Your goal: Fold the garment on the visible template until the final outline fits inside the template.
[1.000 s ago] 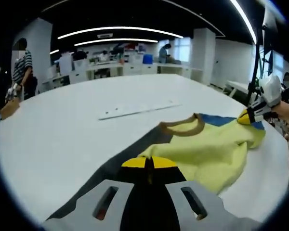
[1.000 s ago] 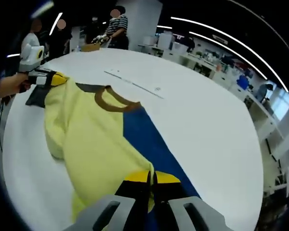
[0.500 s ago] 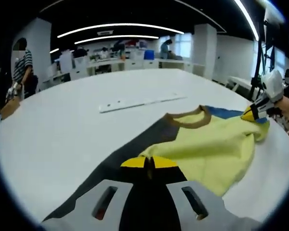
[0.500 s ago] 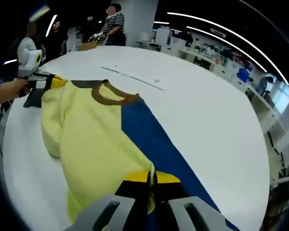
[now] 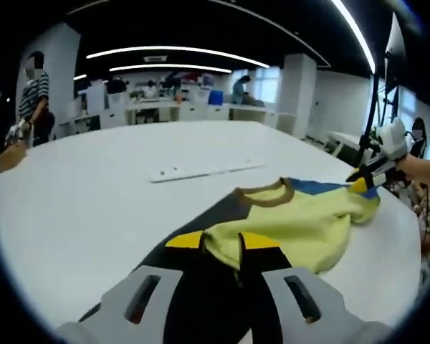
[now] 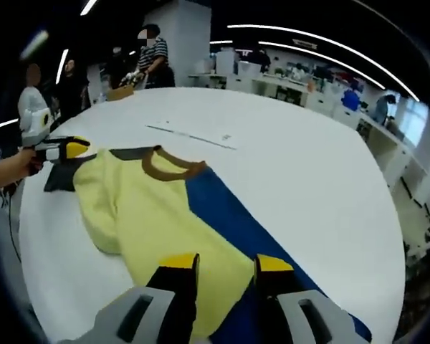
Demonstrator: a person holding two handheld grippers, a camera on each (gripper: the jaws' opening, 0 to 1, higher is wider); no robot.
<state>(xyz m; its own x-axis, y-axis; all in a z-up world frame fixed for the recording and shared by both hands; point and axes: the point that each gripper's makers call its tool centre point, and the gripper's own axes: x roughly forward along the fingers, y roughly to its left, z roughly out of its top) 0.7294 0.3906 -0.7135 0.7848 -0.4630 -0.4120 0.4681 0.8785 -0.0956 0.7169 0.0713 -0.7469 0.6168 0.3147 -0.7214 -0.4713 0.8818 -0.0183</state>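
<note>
Your left gripper (image 5: 221, 240) sits low over the table (image 5: 93, 193), jaws nearly closed with a narrow gap, a fold of the yellow garment (image 5: 301, 226) pinched between the yellow tips. In the right gripper view it shows at the far left, held in your hand (image 6: 7, 168), jaws together on the cloth's far corner.

Your right gripper (image 6: 226, 264) has its jaws spread well apart. The yellow cloth lies between and under the tips; you cannot tell whether either tip touches it, and nothing is clamped. In the left gripper view it appears at the far right, at the garment's other end, near the table's edge.

The garment lies spread between the two grippers, mostly flat, rumpled along its near side. Its brown collar (image 6: 170, 166) faces the table's middle. Under it lies the template, blue (image 6: 233, 218) on the right-gripper side, dark grey (image 5: 201, 229) on the left-gripper side, showing along the collar side.

Beyond the collar, a thin white strip (image 5: 204, 168) lies flat on the table, apart from the cloth.

At the table's far edge stands a person in a striped shirt (image 6: 152, 56).
</note>
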